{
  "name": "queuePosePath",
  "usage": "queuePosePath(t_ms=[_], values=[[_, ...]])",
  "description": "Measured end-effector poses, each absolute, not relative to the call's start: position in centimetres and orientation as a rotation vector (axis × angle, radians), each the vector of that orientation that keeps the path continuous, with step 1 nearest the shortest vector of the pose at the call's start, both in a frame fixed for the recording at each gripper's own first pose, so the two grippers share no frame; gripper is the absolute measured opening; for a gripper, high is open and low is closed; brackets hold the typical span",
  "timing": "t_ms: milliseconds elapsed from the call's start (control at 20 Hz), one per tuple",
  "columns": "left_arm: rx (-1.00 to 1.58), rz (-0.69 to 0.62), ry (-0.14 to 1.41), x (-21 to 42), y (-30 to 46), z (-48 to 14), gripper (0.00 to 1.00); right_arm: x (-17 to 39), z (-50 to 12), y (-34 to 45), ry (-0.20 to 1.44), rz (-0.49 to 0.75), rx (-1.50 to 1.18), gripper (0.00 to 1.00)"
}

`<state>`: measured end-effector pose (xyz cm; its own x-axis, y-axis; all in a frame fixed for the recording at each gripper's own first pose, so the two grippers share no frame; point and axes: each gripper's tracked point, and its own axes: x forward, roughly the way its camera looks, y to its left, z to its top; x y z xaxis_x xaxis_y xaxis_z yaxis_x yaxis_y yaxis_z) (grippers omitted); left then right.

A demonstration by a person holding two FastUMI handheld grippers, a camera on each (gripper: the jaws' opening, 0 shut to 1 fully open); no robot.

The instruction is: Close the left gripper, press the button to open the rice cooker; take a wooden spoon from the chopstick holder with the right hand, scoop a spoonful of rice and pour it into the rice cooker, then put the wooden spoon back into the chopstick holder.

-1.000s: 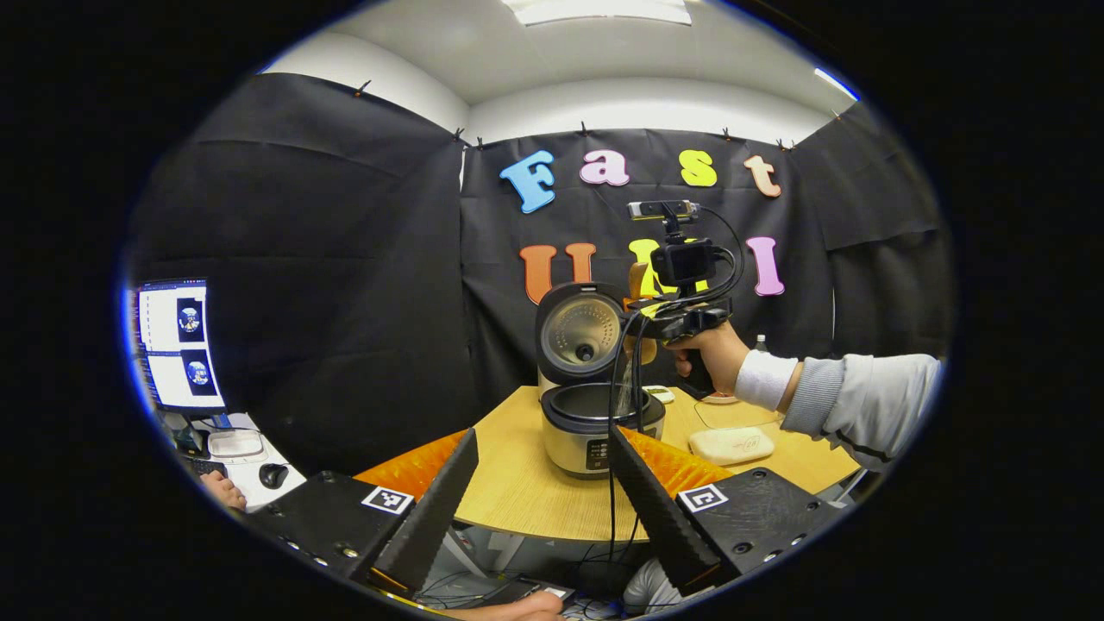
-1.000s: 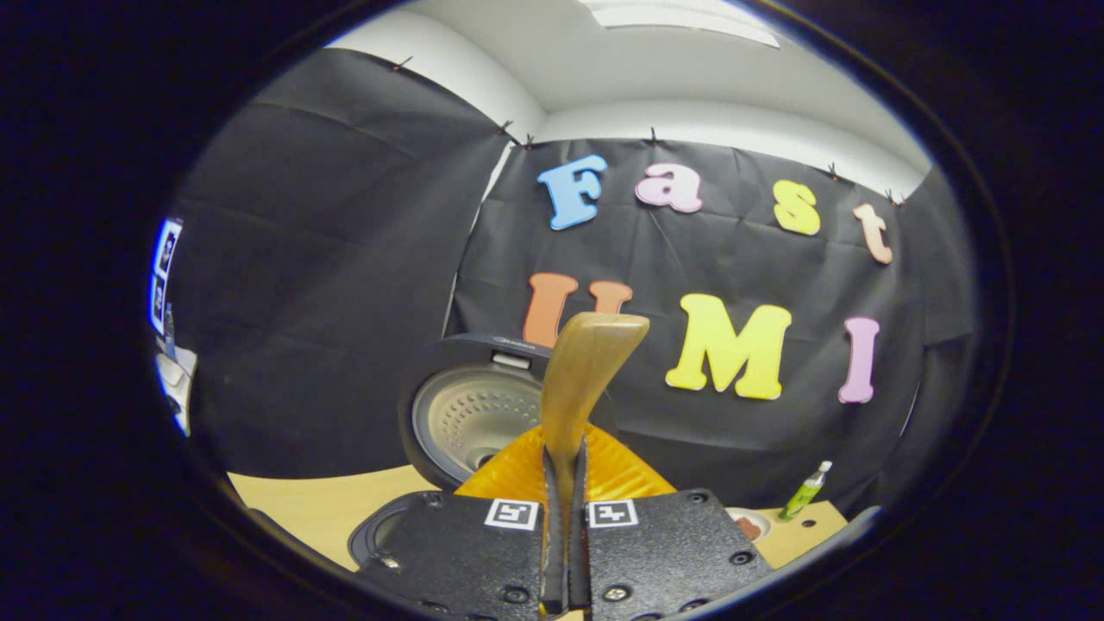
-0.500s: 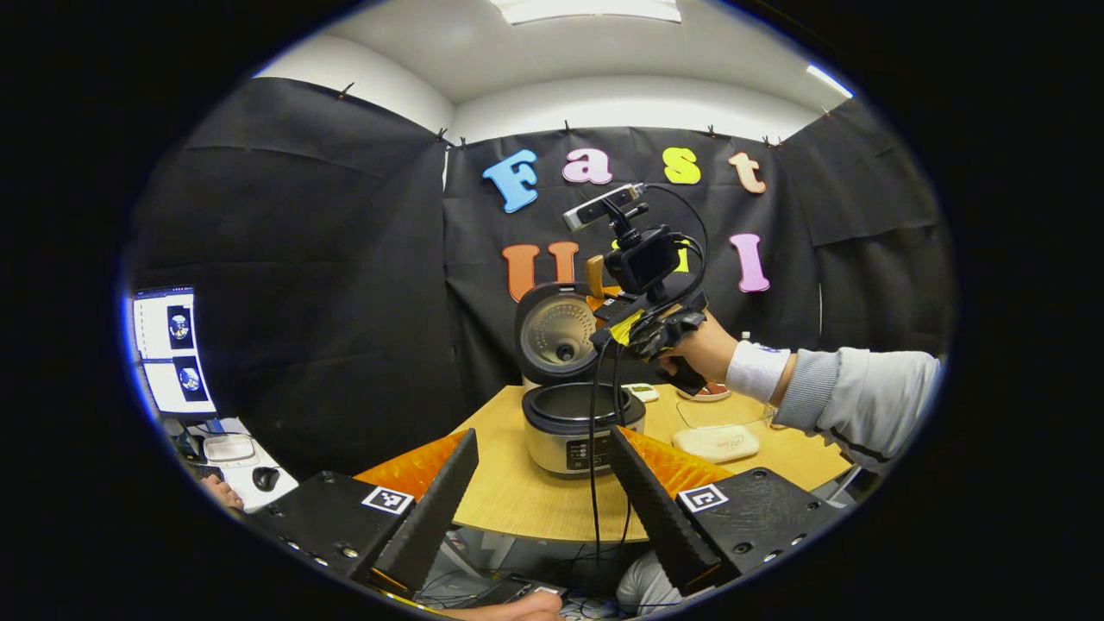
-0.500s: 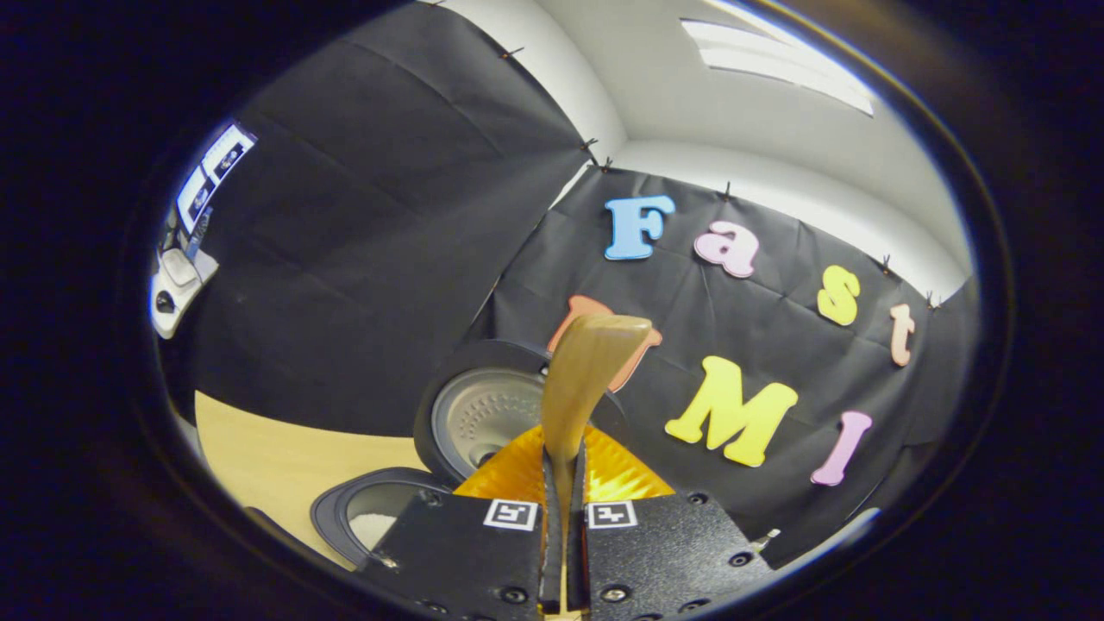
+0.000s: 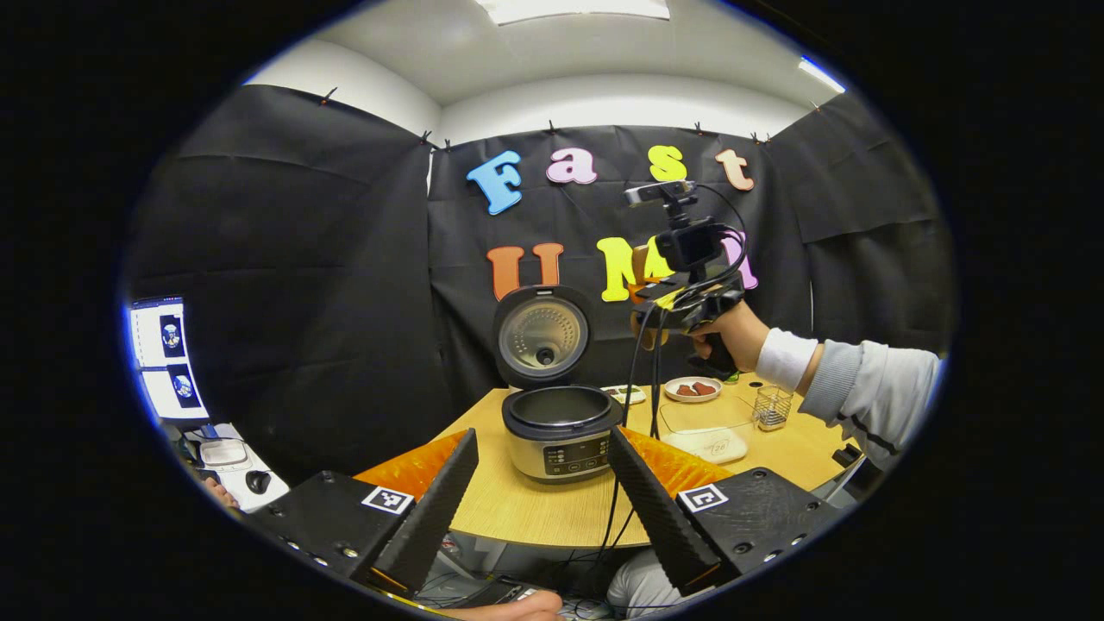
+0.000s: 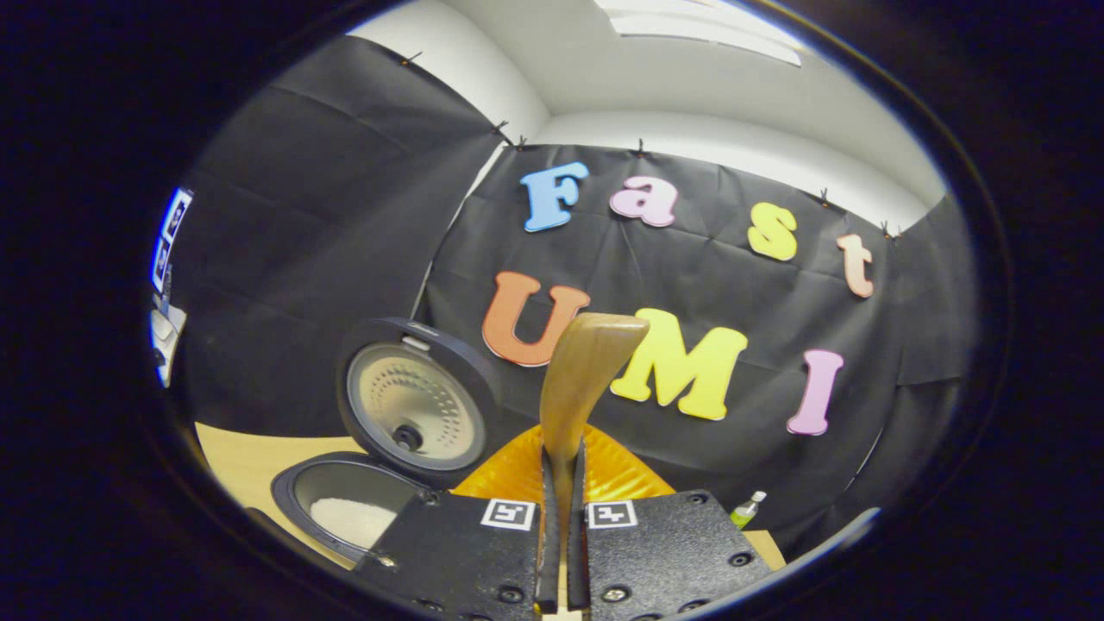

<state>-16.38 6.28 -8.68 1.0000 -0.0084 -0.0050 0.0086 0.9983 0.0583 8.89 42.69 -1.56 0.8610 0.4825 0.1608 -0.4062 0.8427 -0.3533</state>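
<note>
Right gripper view, your right gripper (image 6: 561,517) jaws pinching the wooden spoon (image 6: 582,379) upright, open rice cooker (image 6: 362,509) with rice below-left of them, your left gripper (image 5: 539,500) jaws spread before the counter (image 5: 535,509).

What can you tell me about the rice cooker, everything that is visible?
The rice cooker stands upright on the wooden table. Its body looks like silver metal with a dark rim and a dark button panel in front. The round lid is swung up and open, showing a perforated metal inner plate. White rice lies in the pot. Nothing grips it.
</note>
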Motion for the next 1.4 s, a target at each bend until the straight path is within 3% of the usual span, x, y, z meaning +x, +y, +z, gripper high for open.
queuePosePath(t_ms=[450, 800, 1050, 1400], values=[[0.064, -0.024, -0.027, -15.7, 3.5, -7.8, 0.96, 13.2, 2.6, 27.3, -0.192, 0.312, -0.116, 0.09], [0.054, -0.006, -0.034, -14.5, 2.3, -7.0, 0.96, 14.1, 2.3, 18.9, -0.203, 0.242, -0.139, 0.09], [0.029, 0.022, -0.082, -13.5, 2.1, -5.6, 0.96, 15.9, -0.9, 15.7, -0.174, 0.237, -0.114, 0.10], [0.028, 0.015, -0.092, -11.0, 1.7, -5.3, 0.96, 20.3, -10.4, 11.7, -0.034, 0.202, -0.094, 0.11]])
